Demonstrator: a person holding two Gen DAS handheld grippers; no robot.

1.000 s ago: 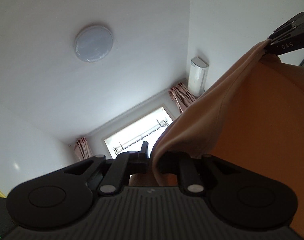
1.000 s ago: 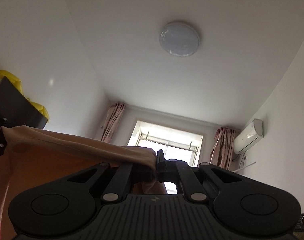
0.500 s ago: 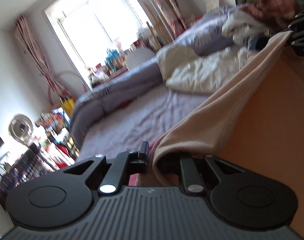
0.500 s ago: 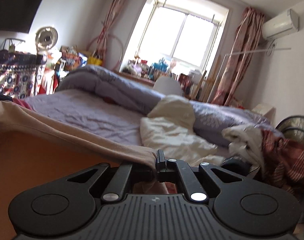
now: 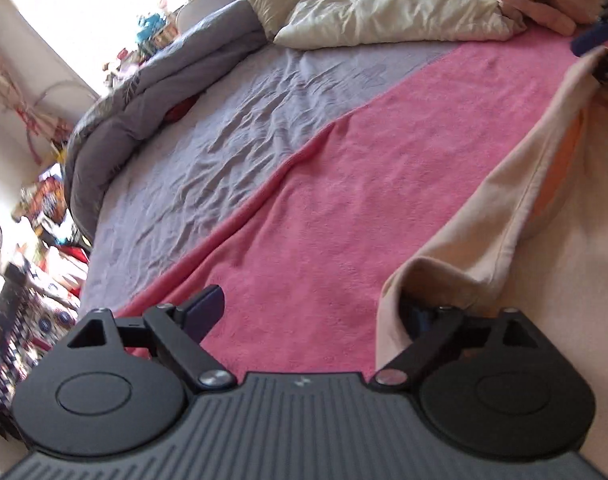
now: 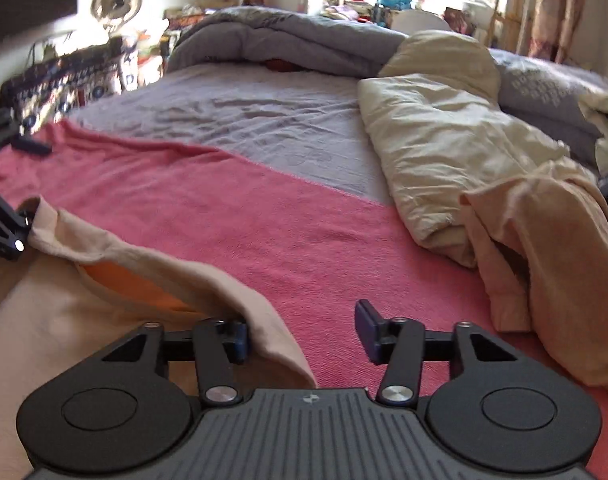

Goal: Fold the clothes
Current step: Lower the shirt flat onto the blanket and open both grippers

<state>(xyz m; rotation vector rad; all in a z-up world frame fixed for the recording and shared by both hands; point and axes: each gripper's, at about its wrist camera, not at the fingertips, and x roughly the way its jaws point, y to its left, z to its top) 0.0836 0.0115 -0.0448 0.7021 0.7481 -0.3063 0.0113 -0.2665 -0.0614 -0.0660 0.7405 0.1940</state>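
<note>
peach garment point(image 6: 151, 276) lies on pink blanket point(image 6: 263, 216), top edge draped over spread fingers; left gripper point(image 5: 312, 312), right gripper point(image 6: 301, 336) wide, gripping nothing; folds unsettled.

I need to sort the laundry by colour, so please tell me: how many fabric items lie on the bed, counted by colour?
Peach garments: 2, one at the grippers, one crumpled
Pink blanket: 1
Cream bedding: 1
Grey duvet: 1
Lilac sheet: 1
Total: 6
</note>
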